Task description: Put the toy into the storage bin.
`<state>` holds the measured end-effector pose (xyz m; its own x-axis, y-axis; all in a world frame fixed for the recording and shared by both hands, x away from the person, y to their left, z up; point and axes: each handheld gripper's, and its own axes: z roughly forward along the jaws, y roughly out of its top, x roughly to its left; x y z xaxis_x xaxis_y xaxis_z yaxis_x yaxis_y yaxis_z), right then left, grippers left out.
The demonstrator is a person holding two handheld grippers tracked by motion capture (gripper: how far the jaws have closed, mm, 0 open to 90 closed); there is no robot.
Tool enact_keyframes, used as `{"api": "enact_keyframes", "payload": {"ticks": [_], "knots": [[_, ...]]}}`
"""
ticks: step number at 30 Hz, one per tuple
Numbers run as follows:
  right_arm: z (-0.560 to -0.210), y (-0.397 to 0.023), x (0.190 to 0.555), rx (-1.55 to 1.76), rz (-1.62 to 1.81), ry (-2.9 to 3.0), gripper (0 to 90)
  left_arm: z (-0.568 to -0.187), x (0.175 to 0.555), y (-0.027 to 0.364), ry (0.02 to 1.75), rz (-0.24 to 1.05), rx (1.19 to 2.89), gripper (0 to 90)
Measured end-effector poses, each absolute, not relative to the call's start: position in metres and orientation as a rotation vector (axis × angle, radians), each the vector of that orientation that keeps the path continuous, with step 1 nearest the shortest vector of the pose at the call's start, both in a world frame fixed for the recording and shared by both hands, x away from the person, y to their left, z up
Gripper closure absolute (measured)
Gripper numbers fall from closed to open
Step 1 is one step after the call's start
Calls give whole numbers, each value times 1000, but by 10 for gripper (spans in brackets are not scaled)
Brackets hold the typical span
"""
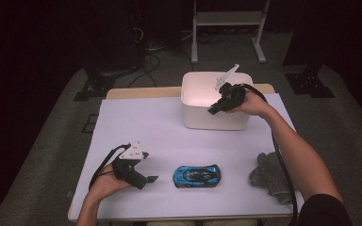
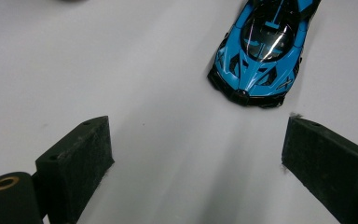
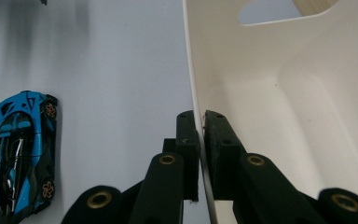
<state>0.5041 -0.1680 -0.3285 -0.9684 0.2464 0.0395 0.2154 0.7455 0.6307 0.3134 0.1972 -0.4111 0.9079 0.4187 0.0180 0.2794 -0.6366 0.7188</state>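
Your right tool (image 1: 215, 110) is clamped on the near wall of the white bin (image 1: 202, 120), one jaw outside and one inside, with the thin wall pinched between the pads. The right gripper view confirms this: the pads (image 3: 188, 140) meet on the bin (image 3: 279, 130) wall and no gap shows. The bin stands toward the far edge of the tabletop (image 1: 136, 122), right of centre, its bottom bare where visible.

Your left tool (image 1: 147, 180) rests near the front edge, left of centre, jaws spread wide and holding nothing. In the left gripper view, the two pads (image 2: 81, 154) stand well apart over bare white surface.

The blue toy car (image 1: 197, 175) lies on its wheels near the front edge, about mid-width, just beyond your left tool's open jaws and not touching them. In the left gripper view, one end of the car (image 2: 261, 51) points toward the jaws.

A grey cloth (image 1: 268, 176) lies crumpled at the front right corner, partly under your right forearm.
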Motion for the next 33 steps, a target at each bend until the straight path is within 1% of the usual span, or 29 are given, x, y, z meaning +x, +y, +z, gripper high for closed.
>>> {"api": "enact_keyframes", "payload": {"ticks": [7,20,33], "knots": [[-327,-161,496,325,1021,2916,856,-412,313,197,492,233,2306,80],[-319,-141,471,182,1030,2970,852,-412,312,199,491,236,2309,80],[-318,-128,454,48,1023,3047,848,-412,311,199,500,225,2308,81]]}}
